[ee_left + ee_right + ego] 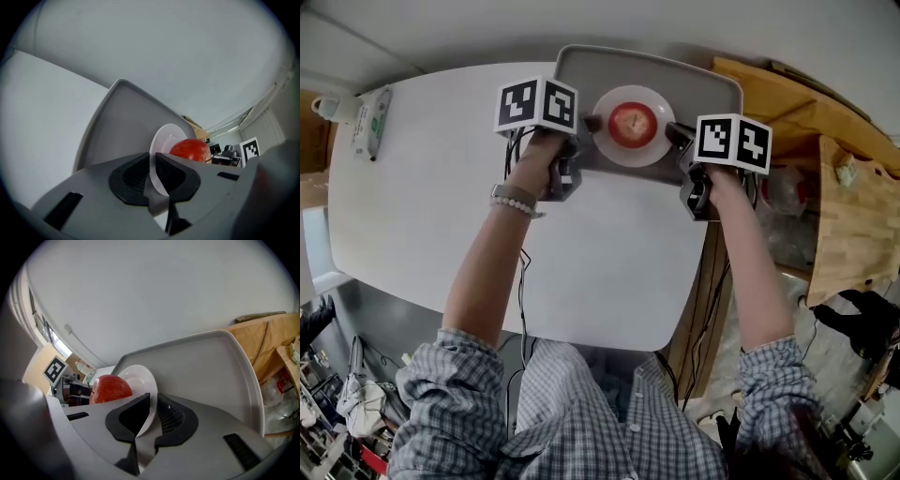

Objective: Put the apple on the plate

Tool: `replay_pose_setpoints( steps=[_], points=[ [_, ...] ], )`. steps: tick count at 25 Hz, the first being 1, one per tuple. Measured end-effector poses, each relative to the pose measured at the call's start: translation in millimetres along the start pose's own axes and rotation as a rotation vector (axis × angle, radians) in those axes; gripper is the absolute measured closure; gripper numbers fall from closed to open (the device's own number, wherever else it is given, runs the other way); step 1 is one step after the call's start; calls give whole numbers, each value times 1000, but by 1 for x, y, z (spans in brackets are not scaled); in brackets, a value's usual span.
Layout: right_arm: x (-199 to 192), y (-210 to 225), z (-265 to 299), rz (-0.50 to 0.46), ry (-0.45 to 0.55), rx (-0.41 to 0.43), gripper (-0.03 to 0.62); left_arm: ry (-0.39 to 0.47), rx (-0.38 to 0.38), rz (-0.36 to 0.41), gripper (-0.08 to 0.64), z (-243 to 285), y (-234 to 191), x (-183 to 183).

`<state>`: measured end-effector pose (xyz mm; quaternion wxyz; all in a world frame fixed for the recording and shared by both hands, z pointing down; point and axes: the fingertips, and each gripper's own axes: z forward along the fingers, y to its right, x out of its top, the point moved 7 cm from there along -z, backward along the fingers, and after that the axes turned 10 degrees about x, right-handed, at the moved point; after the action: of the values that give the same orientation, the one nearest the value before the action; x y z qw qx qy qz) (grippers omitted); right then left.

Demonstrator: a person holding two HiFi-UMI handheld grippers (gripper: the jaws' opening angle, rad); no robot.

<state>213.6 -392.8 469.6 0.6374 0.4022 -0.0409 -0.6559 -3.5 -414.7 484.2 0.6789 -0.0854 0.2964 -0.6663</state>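
Note:
A red apple (632, 123) lies in the middle of a white plate (609, 146), which sits over a grey tray (572, 84). My left gripper (587, 124) is shut on the plate's left rim, and my right gripper (673, 133) is shut on its right rim. In the left gripper view the plate (161, 140) stands edge-on between the black pads of my left gripper (153, 174), with the apple (190, 149) just beyond. The right gripper view shows the plate (138, 378) pinched by my right gripper (152, 416) and the apple (110, 387) to its left.
The grey tray (211, 362) rests at the far edge of a white table (441, 206). A pale packet (370, 122) lies at the table's far left corner. Wooden furniture (853, 225) stands to the right, close to the tray.

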Motion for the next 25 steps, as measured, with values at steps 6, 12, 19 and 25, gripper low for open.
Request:
replay_pose_setpoints(
  steps=[6,12,19,25],
  points=[
    [-2,0,0,-2,-13,-8,543,8,37,-10,522,0,1,1],
    [-1,0,2,-20,-16,-11,543,27,-9,-88,522,-2,-4,2],
    [-4,0,4,-98,-24,-21,543,34,-7,-141,522,-3,-10,2],
    [-1,4,-1,-149,44,-38,543,52,-8,-141,522,-3,-12,3]
  ],
)
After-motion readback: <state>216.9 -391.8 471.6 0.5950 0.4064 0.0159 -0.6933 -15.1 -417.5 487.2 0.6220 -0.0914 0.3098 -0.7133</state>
